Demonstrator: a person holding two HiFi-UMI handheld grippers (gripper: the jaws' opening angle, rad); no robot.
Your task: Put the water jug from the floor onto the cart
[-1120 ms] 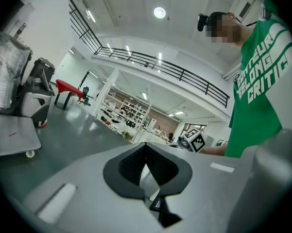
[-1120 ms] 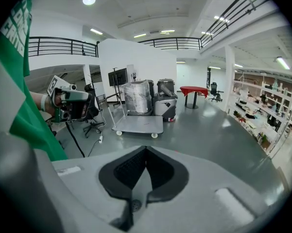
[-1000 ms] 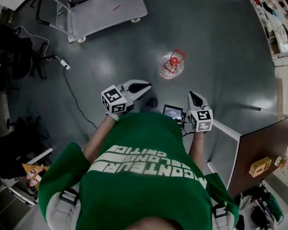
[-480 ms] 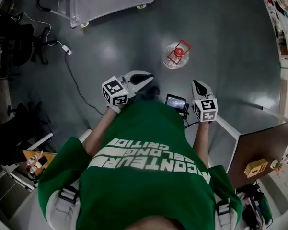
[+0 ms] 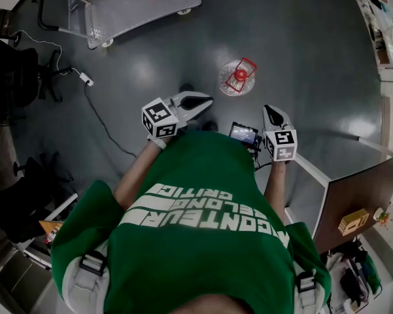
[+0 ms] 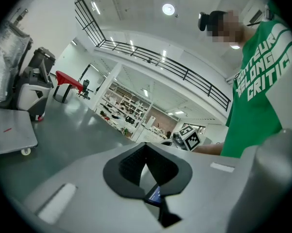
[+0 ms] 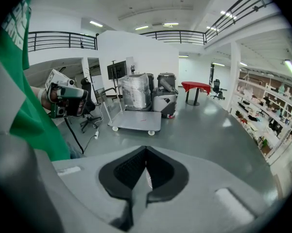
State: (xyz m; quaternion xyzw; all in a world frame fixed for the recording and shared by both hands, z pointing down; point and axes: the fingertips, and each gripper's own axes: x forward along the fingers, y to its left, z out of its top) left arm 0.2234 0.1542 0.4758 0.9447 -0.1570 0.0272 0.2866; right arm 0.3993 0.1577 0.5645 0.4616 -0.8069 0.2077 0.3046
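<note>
The water jug (image 5: 236,77), clear with a red cap and handle, stands on the grey floor ahead of me. The flat grey cart (image 5: 144,5) sits at the far left; it also shows in the right gripper view as the cart (image 7: 136,120). My left gripper (image 5: 199,101) points toward the jug from the near left, still short of it, jaws shut and empty (image 6: 146,144). My right gripper (image 5: 269,113) is held near and to the right of the jug, also shut with nothing in it (image 7: 146,148).
A cable with a power strip (image 5: 85,78) trails across the floor at the left, near office chairs (image 5: 26,70). A brown desk (image 5: 353,195) stands at the right. Wrapped goods and machines (image 7: 150,93) stand behind the cart.
Both grippers have advanced toward the jug, and the gap to it has narrowed. Their jaws have stayed shut.
</note>
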